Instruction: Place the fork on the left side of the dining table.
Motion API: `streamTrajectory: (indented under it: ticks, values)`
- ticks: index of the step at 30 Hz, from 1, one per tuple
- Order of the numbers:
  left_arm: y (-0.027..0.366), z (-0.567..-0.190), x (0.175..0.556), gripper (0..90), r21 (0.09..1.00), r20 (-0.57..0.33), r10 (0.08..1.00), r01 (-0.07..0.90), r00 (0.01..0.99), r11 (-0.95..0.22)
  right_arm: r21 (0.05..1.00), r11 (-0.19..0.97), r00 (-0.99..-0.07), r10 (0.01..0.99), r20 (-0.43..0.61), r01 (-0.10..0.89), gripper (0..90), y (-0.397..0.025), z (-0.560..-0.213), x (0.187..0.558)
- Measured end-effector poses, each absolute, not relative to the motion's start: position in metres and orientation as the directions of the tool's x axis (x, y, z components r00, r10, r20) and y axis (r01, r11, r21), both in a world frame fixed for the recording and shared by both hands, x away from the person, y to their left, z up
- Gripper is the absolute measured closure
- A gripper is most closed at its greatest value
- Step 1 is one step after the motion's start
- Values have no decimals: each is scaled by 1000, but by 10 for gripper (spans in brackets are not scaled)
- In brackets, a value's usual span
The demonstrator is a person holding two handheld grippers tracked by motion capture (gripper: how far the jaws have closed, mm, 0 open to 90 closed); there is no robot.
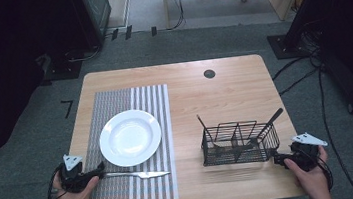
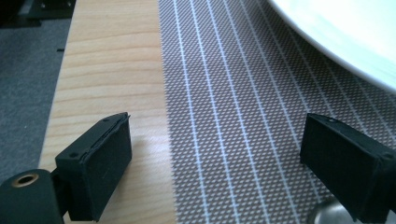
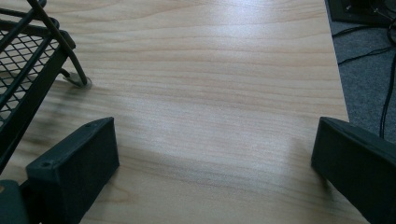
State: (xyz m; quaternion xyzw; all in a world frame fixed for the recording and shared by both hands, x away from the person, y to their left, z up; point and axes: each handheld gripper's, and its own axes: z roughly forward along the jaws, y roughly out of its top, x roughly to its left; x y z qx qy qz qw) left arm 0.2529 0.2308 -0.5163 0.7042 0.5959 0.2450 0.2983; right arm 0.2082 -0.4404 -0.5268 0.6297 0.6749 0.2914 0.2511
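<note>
Both grippers are held with jaws apart, nothing between them. The left gripper (image 1: pixel 97 171) is set at the knife (image 1: pixel 137 174) handle on the mat (image 1: pixel 114 101); the right gripper (image 1: pixel 278 158) is held just beside the basket (image 1: pixel 240 145).

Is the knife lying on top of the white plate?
No, the knife lies on the striped mat just in front of the plate, with its handle at the left claw.

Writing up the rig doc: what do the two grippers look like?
Both alike: the left gripper and the right gripper have black bodies, two flat, blocky black jaws, a grey three-cornered plate on top and a black cable trailing back. In the left gripper view a brass-coloured ring sits in the body. Forearms are bare, no sleeves.
</note>
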Motion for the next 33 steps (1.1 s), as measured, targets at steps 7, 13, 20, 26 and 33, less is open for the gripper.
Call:
streamTrajectory:
  ticks: [7, 13, 20, 26, 33]
  values:
    - [233, -514, 250, 93, 716, -27, 988, 693, 152, -87, 710, 37, -81, 996, 28, 703, 5, -440, -527, 208]
    - [230, -496, 244, 93, 765, -56, 988, 642, 145, -51, 710, 37, -81, 996, 28, 704, 5, -440, -527, 208]
    - [222, -485, 239, 98, 777, -88, 980, 628, 179, -45, 710, 37, -81, 996, 28, 704, 5, -440, -527, 208]
    - [203, -465, 237, 98, 808, -108, 965, 586, 240, -56, 709, 37, -81, 996, 28, 704, 5, -440, -527, 208]
    - [175, -446, 238, 136, 829, -143, 941, 557, 307, -56, 710, 38, -81, 996, 27, 704, 5, -440, -527, 208]
